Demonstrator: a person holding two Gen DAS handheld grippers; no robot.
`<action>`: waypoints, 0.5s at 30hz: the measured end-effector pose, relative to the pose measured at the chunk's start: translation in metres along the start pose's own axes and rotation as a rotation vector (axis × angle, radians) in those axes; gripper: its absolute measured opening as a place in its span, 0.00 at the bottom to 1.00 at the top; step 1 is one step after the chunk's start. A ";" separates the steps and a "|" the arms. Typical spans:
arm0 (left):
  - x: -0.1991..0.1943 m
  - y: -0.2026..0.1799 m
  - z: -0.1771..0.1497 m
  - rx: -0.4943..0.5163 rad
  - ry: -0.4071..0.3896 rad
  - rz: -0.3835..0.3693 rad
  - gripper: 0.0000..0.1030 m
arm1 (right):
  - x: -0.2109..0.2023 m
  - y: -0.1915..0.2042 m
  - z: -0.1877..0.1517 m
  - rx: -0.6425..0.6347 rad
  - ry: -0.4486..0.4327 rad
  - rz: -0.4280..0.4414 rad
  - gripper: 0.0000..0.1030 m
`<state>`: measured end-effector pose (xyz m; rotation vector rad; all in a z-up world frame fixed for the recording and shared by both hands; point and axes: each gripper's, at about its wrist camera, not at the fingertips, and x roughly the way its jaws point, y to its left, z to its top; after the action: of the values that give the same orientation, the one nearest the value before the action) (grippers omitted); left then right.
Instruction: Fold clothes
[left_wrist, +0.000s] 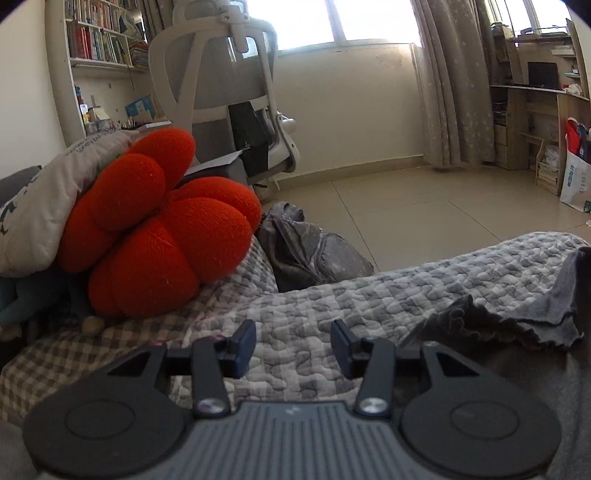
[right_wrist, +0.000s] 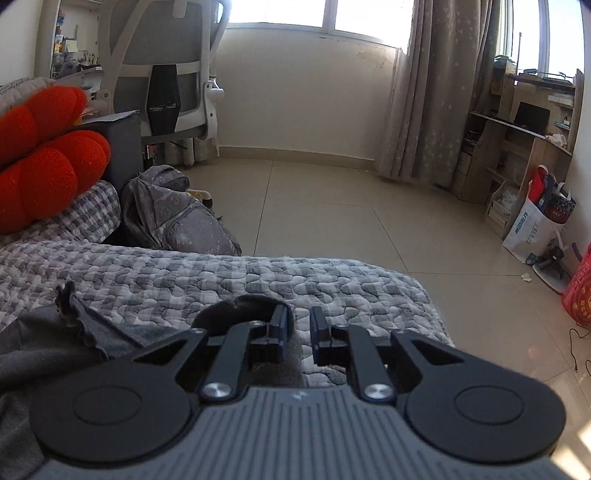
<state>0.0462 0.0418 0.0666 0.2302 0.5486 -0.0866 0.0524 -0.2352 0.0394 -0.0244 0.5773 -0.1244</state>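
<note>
The left tongs (left_wrist: 293, 345) are seen released, the jaws standing well apart over the grey quilted bed cover (left_wrist: 332, 295) with nothing between them. The right tongs (right_wrist: 298, 334) are parted by only a narrow gap, and nothing is seen gripped in it; a dark rounded edge of cloth lies just behind the left jaw. The grey garment (left_wrist: 535, 314) with a frilled hem is spread on the bed, to the right of the left tongs. A red pumpkin-shaped cushion (left_wrist: 155, 221) is propped at the left, and a grey backpack (right_wrist: 173, 214) rests on the floor beside the bed.
</note>
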 end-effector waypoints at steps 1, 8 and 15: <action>0.001 0.006 -0.009 -0.027 0.028 -0.041 0.51 | -0.002 -0.003 -0.003 0.019 0.007 0.021 0.24; -0.019 0.018 -0.051 -0.115 0.146 -0.196 0.67 | -0.044 -0.013 -0.008 0.076 0.011 0.216 0.46; -0.047 0.025 -0.089 -0.151 0.197 -0.219 0.68 | -0.091 0.000 -0.054 -0.039 0.051 0.345 0.61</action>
<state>-0.0357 0.0889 0.0222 0.0308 0.7723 -0.2360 -0.0524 -0.2231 0.0431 0.0411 0.6270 0.2221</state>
